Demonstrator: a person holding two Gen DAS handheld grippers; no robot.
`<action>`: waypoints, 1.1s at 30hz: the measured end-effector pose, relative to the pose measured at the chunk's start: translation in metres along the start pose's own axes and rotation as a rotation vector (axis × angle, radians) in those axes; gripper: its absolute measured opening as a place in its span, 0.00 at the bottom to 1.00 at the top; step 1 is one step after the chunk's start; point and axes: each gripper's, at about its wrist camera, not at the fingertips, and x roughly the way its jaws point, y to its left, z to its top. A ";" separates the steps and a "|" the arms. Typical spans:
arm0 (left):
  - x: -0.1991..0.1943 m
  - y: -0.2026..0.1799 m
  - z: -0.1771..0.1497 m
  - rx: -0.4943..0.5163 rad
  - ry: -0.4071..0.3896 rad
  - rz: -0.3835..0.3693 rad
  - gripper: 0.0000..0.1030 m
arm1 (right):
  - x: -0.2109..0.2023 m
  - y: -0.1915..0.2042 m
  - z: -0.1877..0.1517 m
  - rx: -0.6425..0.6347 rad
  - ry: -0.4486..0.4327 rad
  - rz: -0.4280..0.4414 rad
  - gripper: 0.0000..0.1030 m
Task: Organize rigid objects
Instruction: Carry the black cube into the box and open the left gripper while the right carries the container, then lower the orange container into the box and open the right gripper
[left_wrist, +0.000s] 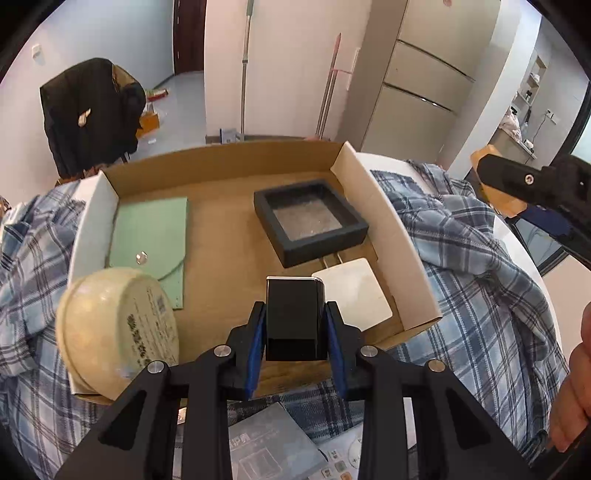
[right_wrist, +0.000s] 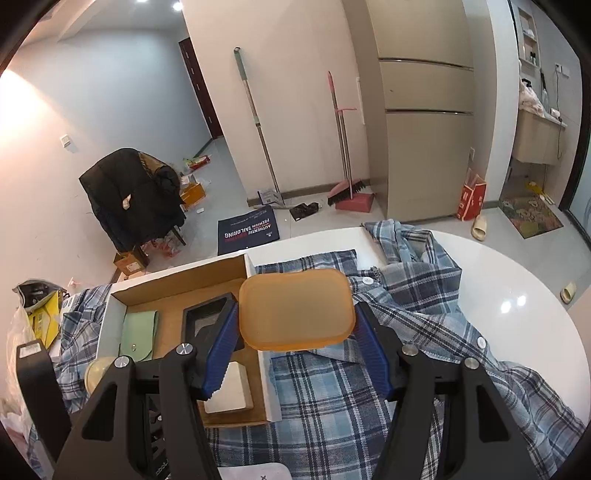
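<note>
My left gripper (left_wrist: 295, 317) is shut on a small black box (left_wrist: 293, 317), held above the near part of a shallow cardboard box (left_wrist: 221, 158). Inside lie a green pouch (left_wrist: 153, 236), a black square tray (left_wrist: 310, 221) and a white tile (left_wrist: 352, 291). A cream round tin (left_wrist: 118, 328) leans at the box's left front corner. My right gripper (right_wrist: 295, 321) is shut on an orange translucent lid (right_wrist: 295, 308), held over the plaid shirt (right_wrist: 332, 387) just right of the cardboard box (right_wrist: 177, 280). The right gripper with its lid (left_wrist: 491, 184) shows at the right of the left wrist view.
The cardboard box rests on a plaid shirt (left_wrist: 480, 258) spread over a white round table (right_wrist: 509, 273). Booklets (left_wrist: 266, 446) lie near the front edge. A hand (left_wrist: 576, 387) shows at the right. Beyond stand a chair with a black coat (right_wrist: 129, 195), brooms (right_wrist: 343, 147) and a fridge (right_wrist: 424, 110).
</note>
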 end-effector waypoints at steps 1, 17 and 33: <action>0.002 0.000 -0.001 -0.003 0.006 -0.005 0.32 | 0.001 0.001 0.000 -0.002 0.002 -0.002 0.59; -0.028 0.016 0.011 -0.062 -0.104 -0.032 0.72 | 0.007 0.006 -0.003 -0.022 0.019 -0.004 0.59; -0.123 0.075 0.031 -0.173 -0.443 0.122 0.84 | 0.039 0.067 -0.028 -0.165 0.197 0.133 0.59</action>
